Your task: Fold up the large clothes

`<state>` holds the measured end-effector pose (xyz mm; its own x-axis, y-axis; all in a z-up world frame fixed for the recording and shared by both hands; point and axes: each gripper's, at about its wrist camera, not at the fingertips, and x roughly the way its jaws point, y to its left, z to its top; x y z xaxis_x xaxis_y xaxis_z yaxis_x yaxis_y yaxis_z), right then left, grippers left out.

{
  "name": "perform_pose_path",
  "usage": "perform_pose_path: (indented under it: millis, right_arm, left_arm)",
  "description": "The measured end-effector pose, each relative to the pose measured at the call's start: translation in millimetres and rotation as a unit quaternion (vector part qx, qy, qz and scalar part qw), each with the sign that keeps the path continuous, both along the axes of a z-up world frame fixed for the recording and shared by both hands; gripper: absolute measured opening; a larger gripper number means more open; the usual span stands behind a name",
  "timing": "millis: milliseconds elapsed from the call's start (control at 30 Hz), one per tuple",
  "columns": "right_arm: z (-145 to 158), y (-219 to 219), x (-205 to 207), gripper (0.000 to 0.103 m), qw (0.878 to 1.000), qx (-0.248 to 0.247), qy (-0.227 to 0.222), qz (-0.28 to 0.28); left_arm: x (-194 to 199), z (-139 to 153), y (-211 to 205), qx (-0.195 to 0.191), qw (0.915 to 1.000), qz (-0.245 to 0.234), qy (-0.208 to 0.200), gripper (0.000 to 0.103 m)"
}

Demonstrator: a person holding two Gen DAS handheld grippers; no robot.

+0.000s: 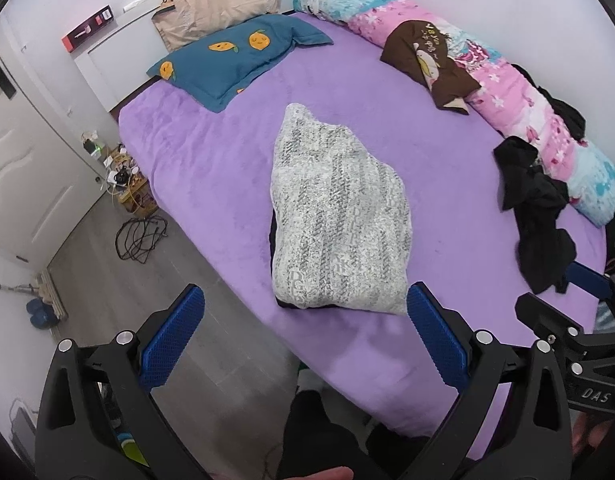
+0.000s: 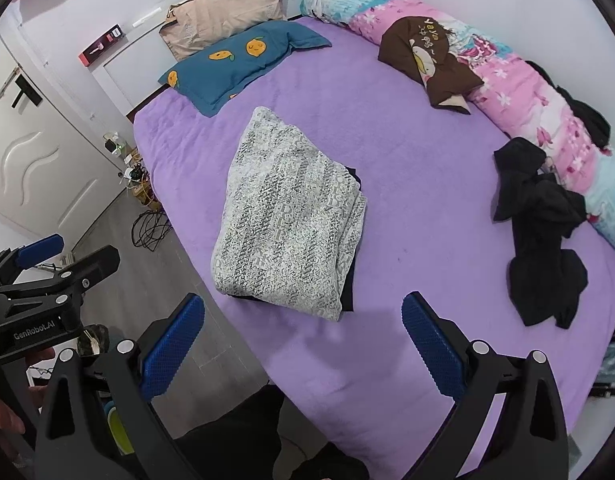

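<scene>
Two tongs hang spread and empty over the near edge of a bed (image 1: 211,168) covered in a purple blanket, in a room with a grey wood floor (image 1: 107,272), white walls and a white door (image 1: 23,168). Ahead of the left tongs (image 1: 305,336) and the right tongs (image 2: 303,344) lies a folded grey-and-white patterned garment (image 1: 335,216), flat on the blanket, its long axis running away from the tongs toward a blue pillow (image 1: 235,60). A black garment (image 2: 539,232) lies crumpled far to the right, beside a rolled pink quilt (image 2: 519,92).
</scene>
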<state>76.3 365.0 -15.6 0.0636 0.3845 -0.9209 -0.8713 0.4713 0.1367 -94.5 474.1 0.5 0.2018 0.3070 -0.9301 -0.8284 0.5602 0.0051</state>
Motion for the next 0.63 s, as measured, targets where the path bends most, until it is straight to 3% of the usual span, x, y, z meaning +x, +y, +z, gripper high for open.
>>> perform_pose_path:
  millis: [633]
  right_arm:
    - [2.5,1.4,-4.5,0.097,1.0,0.001,-0.009,0.003]
  left_arm:
    - [-4.9,3.0,1.4,0.004,0.9999,0.013,-0.007,0.097]
